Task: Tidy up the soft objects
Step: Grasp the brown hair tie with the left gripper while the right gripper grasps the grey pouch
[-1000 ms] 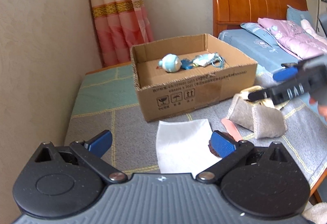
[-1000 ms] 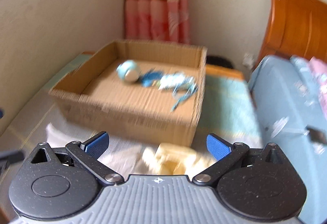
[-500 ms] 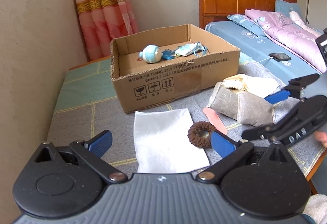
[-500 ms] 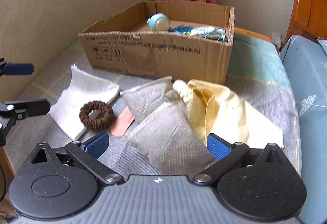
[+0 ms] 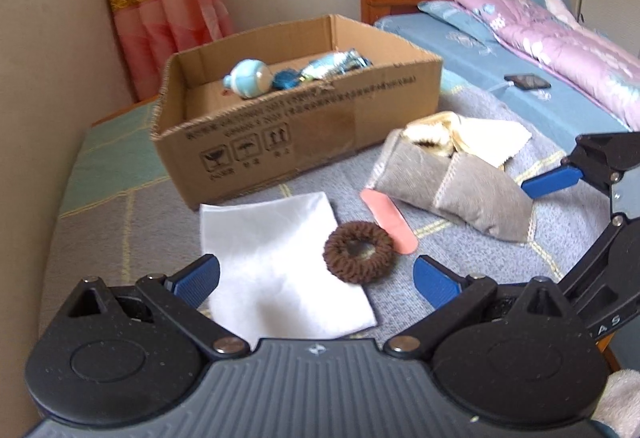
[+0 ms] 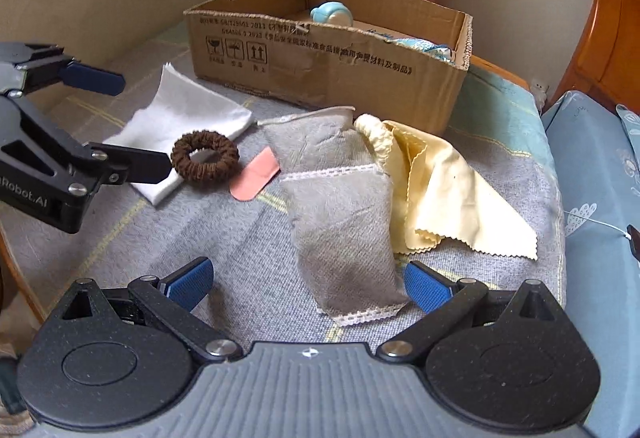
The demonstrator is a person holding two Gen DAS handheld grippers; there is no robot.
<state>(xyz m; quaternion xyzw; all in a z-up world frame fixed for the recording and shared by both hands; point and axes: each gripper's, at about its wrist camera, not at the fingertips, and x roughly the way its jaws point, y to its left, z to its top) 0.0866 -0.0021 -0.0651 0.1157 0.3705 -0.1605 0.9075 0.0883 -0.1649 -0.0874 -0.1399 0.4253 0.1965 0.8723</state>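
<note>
Left gripper [image 5: 316,276] at lower centre of its view, jaws spread wide, empty, hovering over flat white cloth square [image 5: 276,258]. Brown ribbed fabric hair ring [image 5: 359,251] lies on cloth's right edge; likely next pick. Pink flat strip [image 5: 390,220] just beside ring. Mid-frame: open cardboard box [image 5: 304,130], blue-white round toy [image 5: 250,77] inside; presumably collection bin. Right: grey folded pouch-like cloth [image 6: 340,214] overlapping pale yellow pinked-edge cloth [image 6: 452,194]. Right gripper [image 6: 308,286] agape, empty, straddling grey cloth's near end.
</note>
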